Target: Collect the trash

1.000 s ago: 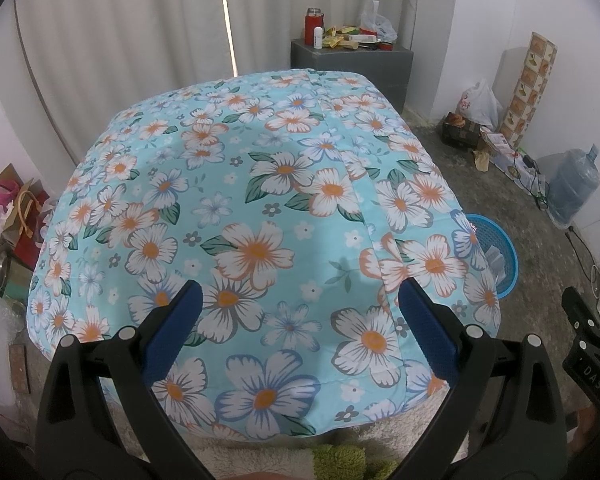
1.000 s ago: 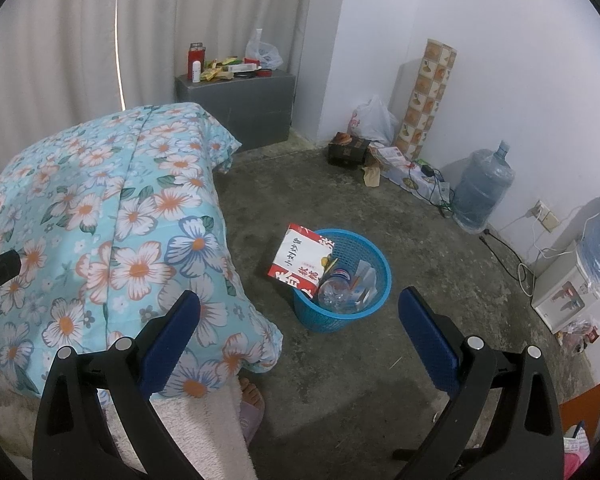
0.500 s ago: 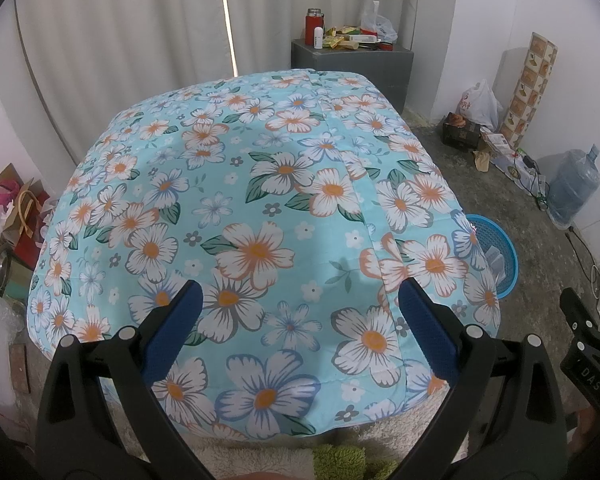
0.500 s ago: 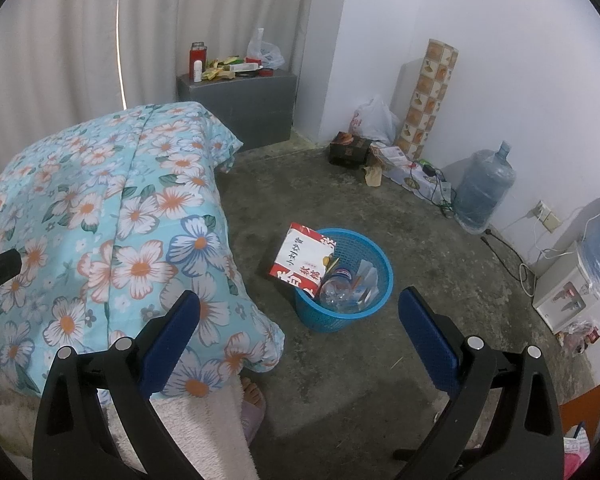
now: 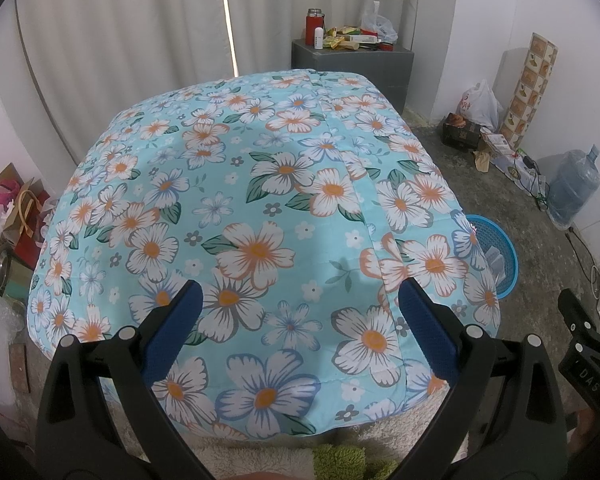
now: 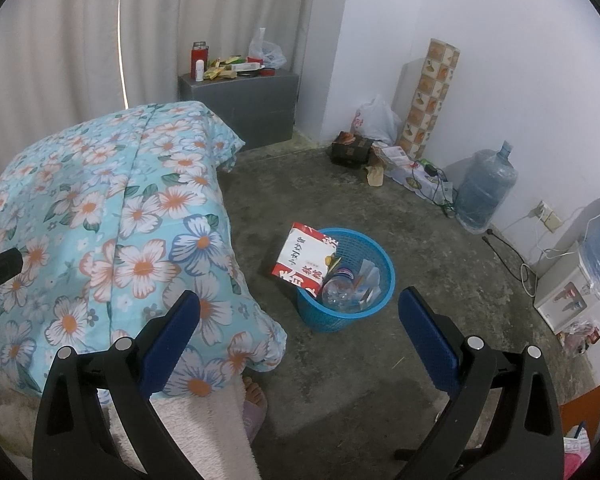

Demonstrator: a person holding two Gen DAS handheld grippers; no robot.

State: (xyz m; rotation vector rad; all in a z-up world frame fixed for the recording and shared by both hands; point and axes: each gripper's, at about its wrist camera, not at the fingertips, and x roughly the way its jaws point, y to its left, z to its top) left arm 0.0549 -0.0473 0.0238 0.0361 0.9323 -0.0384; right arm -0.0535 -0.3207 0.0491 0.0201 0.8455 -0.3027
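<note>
Looking past your right gripper (image 6: 299, 322), you have the blue basket (image 6: 346, 276) on the floor just ahead, slightly right of centre — a red-and-white box (image 6: 305, 255) leans over its left rim. Both grippers are spread wide and empty. Your left gripper (image 5: 298, 316) faces the floral bedspread (image 5: 256, 216), where the basket (image 5: 496, 256) peeks out at the right — so the right is nearer.

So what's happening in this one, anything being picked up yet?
Nothing is held right now. A person holds both grippers open and empty: the left gripper faces the floral quilt, the right gripper faces the concrete floor. The blue basket beside the bed already holds a red-and-white box, a clear bottle and wrappers. More clutter sits on the grey cabinet.
</note>
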